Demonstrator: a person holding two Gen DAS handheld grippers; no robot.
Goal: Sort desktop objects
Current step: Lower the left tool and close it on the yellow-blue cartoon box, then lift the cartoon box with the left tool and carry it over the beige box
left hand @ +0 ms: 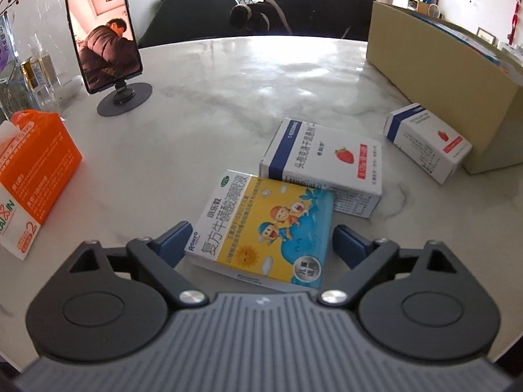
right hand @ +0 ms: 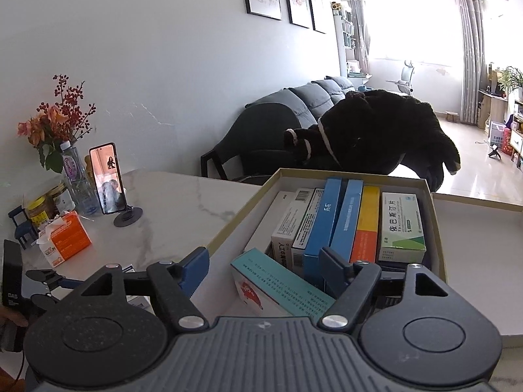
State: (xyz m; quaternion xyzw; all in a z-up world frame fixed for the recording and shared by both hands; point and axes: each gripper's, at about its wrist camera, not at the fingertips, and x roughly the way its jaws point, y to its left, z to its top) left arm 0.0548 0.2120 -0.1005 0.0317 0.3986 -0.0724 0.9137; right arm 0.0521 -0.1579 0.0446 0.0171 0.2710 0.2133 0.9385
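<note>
A yellow and blue medicine box (left hand: 271, 228) with cartoon children lies flat on the marble table (left hand: 228, 91). My left gripper (left hand: 261, 228) straddles it, open, one blue finger close to each side of the box. Two white strawberry-marked boxes (left hand: 323, 166) (left hand: 428, 142) lie just beyond. Over the cardboard box (right hand: 242, 209) my right gripper (right hand: 263, 256) stands open. A teal and white carton (right hand: 281, 289) rests tilted at the near end between its fingers, clear of the left finger. Several medicine boxes (right hand: 323, 225) stand on edge inside.
An orange tissue box (left hand: 32, 170) sits at the left, with a phone on a round stand (left hand: 104, 29) behind it. Jars, a bottle and a flower vase (right hand: 55, 130) crowd the far left edge. A shallow lid (right hand: 483, 245) lies right of the cardboard box. Dark chairs stand beyond the table.
</note>
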